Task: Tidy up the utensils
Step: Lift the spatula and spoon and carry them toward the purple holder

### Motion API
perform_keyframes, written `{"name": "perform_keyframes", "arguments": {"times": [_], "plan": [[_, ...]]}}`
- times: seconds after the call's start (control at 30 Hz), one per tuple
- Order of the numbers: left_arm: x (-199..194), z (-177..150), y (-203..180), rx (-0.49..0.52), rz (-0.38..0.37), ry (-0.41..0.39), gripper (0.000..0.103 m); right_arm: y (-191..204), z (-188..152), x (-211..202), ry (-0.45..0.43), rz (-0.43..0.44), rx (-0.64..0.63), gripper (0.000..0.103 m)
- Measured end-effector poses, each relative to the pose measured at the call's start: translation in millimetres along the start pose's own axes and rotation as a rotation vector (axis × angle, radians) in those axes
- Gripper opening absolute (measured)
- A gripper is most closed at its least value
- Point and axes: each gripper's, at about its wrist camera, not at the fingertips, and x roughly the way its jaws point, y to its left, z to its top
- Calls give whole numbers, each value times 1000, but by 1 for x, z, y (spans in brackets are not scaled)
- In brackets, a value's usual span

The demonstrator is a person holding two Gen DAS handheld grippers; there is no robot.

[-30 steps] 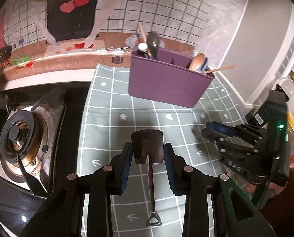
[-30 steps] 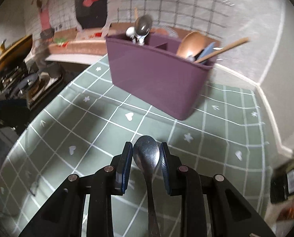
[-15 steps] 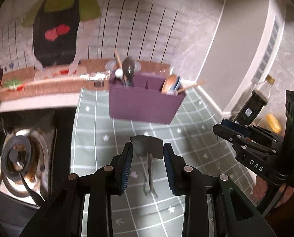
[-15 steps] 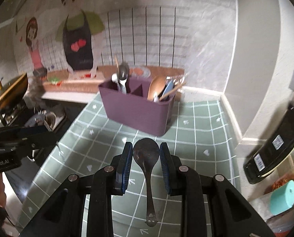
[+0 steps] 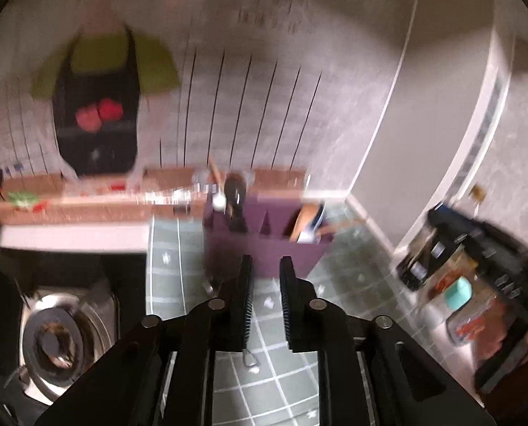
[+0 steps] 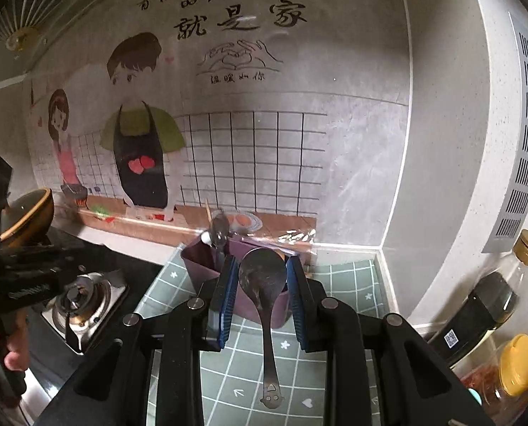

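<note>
Judging by its look, the metal spoon [image 6: 263, 280] is light, rigid and slick, so it can pivot or slide between flat pads if squeezed loosely; the best hold is where the right gripper [image 6: 262, 264] has it, w/ both pads pressed on the edges of the bowl, or just below at the neck, which would probably swing less. The jaws are clenched on the bowl, concave face toward the camera, and the handle hangs straight down over the green grid mat [image 6: 349, 284], its smiley-cutout end free and touching nothing. The right gripper is lifted well above the mat, pointing forward & roughly level, w/ the purple organizer [image 6: 197, 266] directly behind the spoon in the right wrist view; other spoons already stand in the organizer's left compartment, wooden utensils in the right one. The left gripper [image 5: 266, 277] is also raised, aimed at the organizer [image 5: 264, 248] from further back, and its view is badly motion-blurred. Its jaws sit fairly close together, and a small looped handle end [image 5: 250, 361] shows beneath the left finger, but whether they grip that utensil can't be told. A gas burner [image 6: 79, 298] lies to the left of the mat, and bottles stand on the right edge
</note>
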Motion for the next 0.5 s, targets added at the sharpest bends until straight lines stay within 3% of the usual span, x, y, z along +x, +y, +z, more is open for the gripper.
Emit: {"name": "perform_keyframes", "arguments": {"times": [0.13, 0.23, 0.5], "plan": [[53, -25, 14, -60, -13, 111, 40, -15, -16, 8, 38, -8, 47, 25], [86, -42, 23, -94, 10, 165, 43, -25, -29, 13, 59, -41, 53, 25], [151, -60, 54, -205, 178, 222, 44, -49, -58, 33, 109, -54, 105, 25]]}}
